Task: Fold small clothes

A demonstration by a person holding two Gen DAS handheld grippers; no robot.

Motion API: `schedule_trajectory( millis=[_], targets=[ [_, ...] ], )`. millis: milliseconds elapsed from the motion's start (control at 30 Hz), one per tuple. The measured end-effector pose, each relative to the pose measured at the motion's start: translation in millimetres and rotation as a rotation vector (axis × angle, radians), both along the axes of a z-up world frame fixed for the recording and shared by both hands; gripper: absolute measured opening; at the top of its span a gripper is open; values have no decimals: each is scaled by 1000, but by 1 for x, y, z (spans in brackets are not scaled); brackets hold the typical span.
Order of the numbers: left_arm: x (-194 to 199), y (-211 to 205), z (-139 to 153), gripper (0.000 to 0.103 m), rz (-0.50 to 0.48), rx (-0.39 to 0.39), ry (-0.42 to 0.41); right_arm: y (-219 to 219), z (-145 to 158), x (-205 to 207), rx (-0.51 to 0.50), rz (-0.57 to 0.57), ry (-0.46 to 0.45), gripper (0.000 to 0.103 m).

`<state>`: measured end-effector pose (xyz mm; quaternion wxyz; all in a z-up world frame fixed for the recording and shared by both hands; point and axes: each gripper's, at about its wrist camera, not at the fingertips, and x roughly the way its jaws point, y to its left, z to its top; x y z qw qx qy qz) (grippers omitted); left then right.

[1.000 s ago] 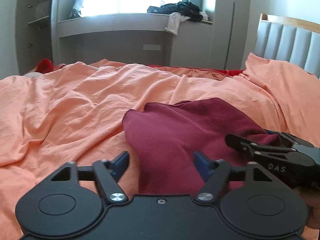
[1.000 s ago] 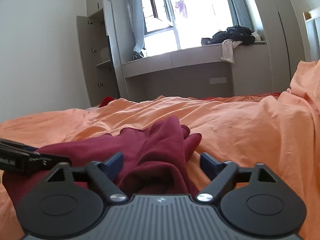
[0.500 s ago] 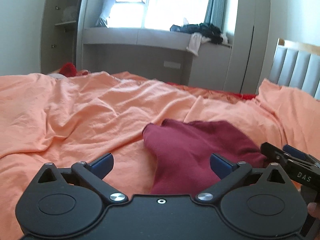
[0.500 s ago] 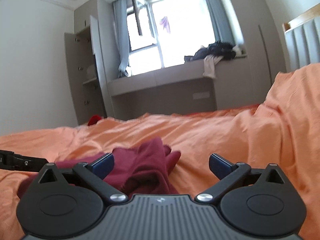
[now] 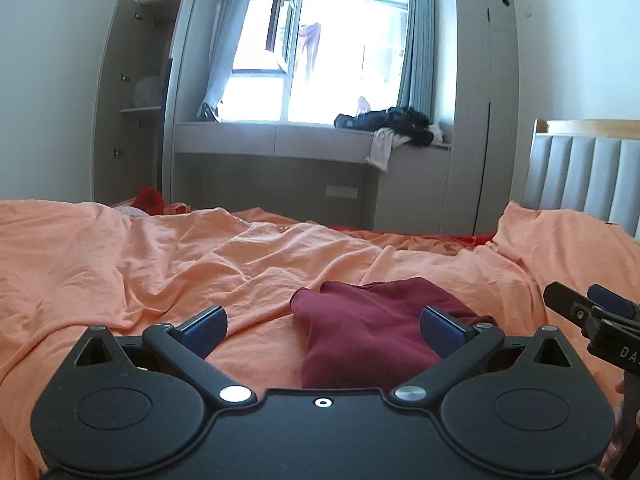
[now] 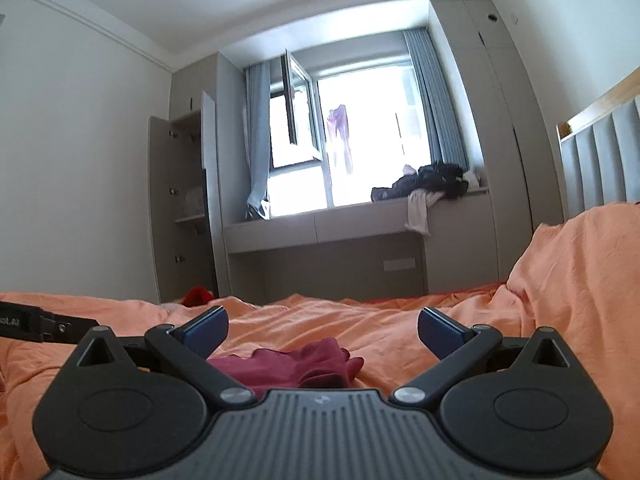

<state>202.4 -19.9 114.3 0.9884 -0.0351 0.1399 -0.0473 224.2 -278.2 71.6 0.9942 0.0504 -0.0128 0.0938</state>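
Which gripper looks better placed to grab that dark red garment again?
Probably the left gripper: the dark red cloth garment lies largely between its open fingers, whereas the right gripper sees only its bunched end, low down.

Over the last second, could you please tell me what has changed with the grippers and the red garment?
Both grippers have drawn back and tilted up from the red garment. The left gripper and the right gripper have just been opening; both now stand wide, gripping nothing. The garment lies released, bunched on the orange sheet. The clothes pile on the window ledge stayed put.
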Motion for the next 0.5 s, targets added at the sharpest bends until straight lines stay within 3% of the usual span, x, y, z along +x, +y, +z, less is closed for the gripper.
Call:
schedule_trajectory(
  millis=[300, 500],
  targets=[
    [-56, 5, -21, 103, -6, 10, -56, 15, -15, -58, -52, -30, -72, 103],
    [-77, 6, -44, 103, -13, 65, -81, 18, -30, -73, -46, -4, 6, 103]
  ],
)
